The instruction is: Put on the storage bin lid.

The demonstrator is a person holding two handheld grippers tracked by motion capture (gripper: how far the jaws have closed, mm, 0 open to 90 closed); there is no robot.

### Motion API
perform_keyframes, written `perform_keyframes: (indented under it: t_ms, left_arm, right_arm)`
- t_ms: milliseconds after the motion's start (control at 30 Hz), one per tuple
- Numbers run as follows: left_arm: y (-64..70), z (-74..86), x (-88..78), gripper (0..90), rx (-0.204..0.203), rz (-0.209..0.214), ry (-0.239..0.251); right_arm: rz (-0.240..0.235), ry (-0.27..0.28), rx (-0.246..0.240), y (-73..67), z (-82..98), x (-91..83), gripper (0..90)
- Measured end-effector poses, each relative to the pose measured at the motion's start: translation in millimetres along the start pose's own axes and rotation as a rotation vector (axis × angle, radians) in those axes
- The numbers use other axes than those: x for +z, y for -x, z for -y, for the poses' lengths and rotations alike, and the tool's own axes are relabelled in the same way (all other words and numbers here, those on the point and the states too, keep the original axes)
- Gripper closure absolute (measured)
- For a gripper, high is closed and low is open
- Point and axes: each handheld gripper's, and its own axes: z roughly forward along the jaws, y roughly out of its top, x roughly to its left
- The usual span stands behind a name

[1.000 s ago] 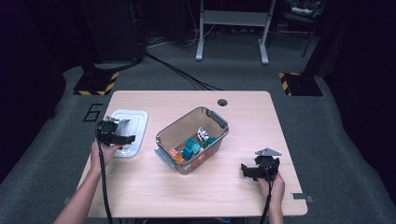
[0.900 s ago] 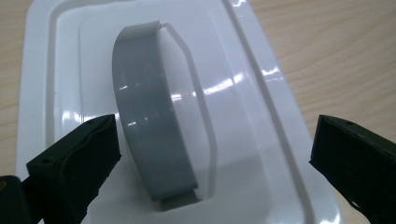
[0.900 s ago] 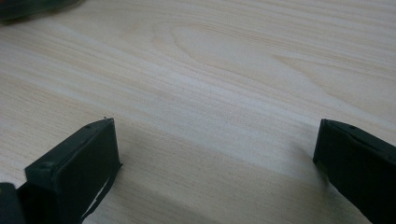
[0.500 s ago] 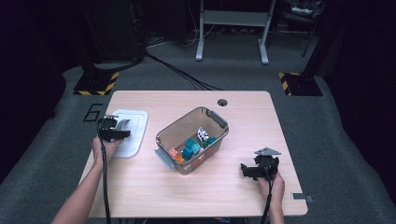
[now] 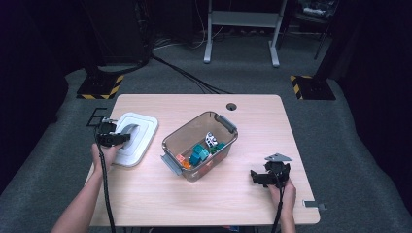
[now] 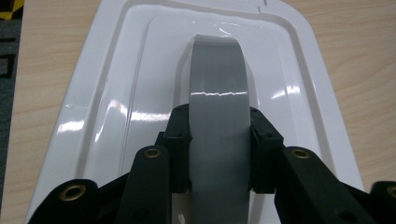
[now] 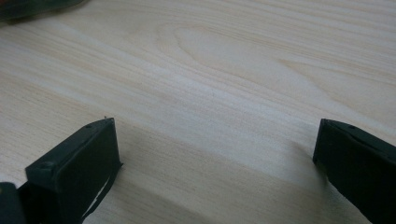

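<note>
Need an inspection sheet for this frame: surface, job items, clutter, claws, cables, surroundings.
Surface: light wood table, round grommet hole near the far edge.
Job's things: white lid lying flat at the table's left, its grey handle clamped; clear bin at centre, open, holding small coloured toys.
Clutter: nothing seen.
Grippers: left claw has just closed, pads pressing both sides of the handle; right claw open over bare wood, nothing between the jaws.
Cables: one trails from each claw toward the person; more run across the floor behind the table.
Surroundings: dark room, grey floor mat, metal frame legs, yellow-black hazard tape.
</note>
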Motion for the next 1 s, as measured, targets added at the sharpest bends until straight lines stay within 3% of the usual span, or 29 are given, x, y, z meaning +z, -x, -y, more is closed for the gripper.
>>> perform_keyframes:
  t_ms: [133,300,333,567,800,867,1000]
  left_arm:
    - [3.1,-1.6,-9.2,66.6,0.017,0.034,0.015]
    - [10.6,-5.8,-19.8,66.6,0.038,0.041,0.031]
    - [11.1,-7.0,-22.0,66.6,0.059,0.044,0.027]
    - [17.9,-17.9,-35.9,66.6,0.064,0.085,0.073]
    - [20.6,-33.3,-52.1,66.5,0.098,0.111,0.066]
    - [22.9,-37.2,-56.7,66.6,0.091,0.117,0.063]
    - [24.5,-46.2,-66.5,66.5,0.124,0.117,0.065]
  right_arm:
    - [0.0,0.0,0.0,0.0,0.0,0.0,0.0]
    - [0.0,0.0,0.0,0.0,0.0,0.0,0.0]
    - [0.0,-0.001,0.002,-0.2,0.0,0.0,0.0]
    - [0.004,-0.001,0.004,-0.4,0.0,-0.1,0.0]
    - [0.004,-0.001,0.004,-0.5,0.0,-0.1,0.0]
    - [0.005,-0.001,0.005,-0.6,0.1,-0.1,0.0]
    - [0.005,-0.001,0.005,-0.6,0.0,-0.1,0.0]
